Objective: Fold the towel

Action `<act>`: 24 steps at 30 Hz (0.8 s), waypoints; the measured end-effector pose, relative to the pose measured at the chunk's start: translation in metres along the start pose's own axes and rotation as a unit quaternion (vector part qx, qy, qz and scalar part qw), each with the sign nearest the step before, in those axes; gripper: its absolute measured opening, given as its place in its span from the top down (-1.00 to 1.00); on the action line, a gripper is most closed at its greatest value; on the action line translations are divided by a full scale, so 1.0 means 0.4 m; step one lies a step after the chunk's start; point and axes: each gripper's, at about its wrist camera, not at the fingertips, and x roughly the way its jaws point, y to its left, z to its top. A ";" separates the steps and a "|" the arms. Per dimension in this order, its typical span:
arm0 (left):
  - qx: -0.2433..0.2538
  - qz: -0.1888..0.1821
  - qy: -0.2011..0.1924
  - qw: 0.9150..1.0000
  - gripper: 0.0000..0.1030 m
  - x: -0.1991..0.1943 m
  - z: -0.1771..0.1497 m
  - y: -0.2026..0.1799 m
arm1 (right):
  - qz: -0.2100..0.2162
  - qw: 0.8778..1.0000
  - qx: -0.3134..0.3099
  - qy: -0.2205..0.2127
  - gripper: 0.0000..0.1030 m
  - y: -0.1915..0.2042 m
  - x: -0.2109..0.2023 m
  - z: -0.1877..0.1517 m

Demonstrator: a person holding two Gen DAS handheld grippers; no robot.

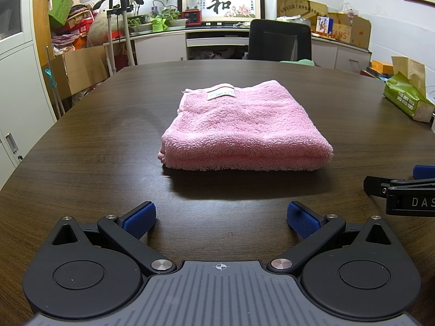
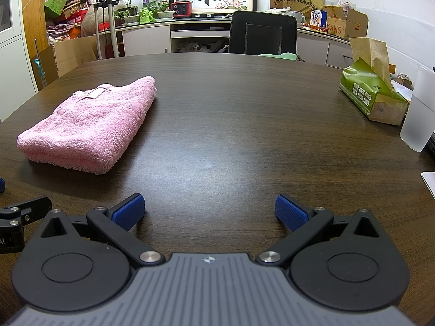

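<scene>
Green tissue box (image 2: 372, 96) at 2 o'clock on the dark wood table (image 2: 231, 114), open top, 1 brown tissue (image 2: 371, 54) sticking up out of it. Frosted plastic cup (image 2: 418, 108) just beside the box, toward the table edge; contents can't be made out. White paper corner (image 2: 429, 183) at 3 o'clock, right edge.

Pink towel (image 1: 244, 127) lies folded in a thick rectangular stack, flat on the table, dead ahead at 12 o'clock in the left wrist view and off at 10 o'clock in the right wrist view. Long axis runs near-to-far away from the grippers; rounded fold edge faces the near side, white label (image 1: 220, 94) sits on the far end (text too small to read). Layered edges show on its left side.

Left gripper (image 1: 221, 217) low over the table, level, pointing straight at the towel, fingers spread wide, holding nothing, well apart from the cloth. Right gripper (image 2: 209, 210) same pose beside it, released, blue pads (image 2: 289, 214) splayed over bare table, empty.

Black office chair (image 2: 262, 36) at 12 o'clock past the far edge.
</scene>
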 end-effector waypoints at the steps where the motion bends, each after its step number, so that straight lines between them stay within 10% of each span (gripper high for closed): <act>1: 0.000 0.000 0.000 1.000 -1.00 0.000 0.000 0.001 | 0.000 1.000 0.000 0.000 -1.00 0.000 0.000 0.000; 24: -0.024 0.028 -0.009 0.999 -1.00 -0.012 -0.002 0.038 | 0.000 1.000 0.000 0.000 -1.00 0.000 0.000 0.000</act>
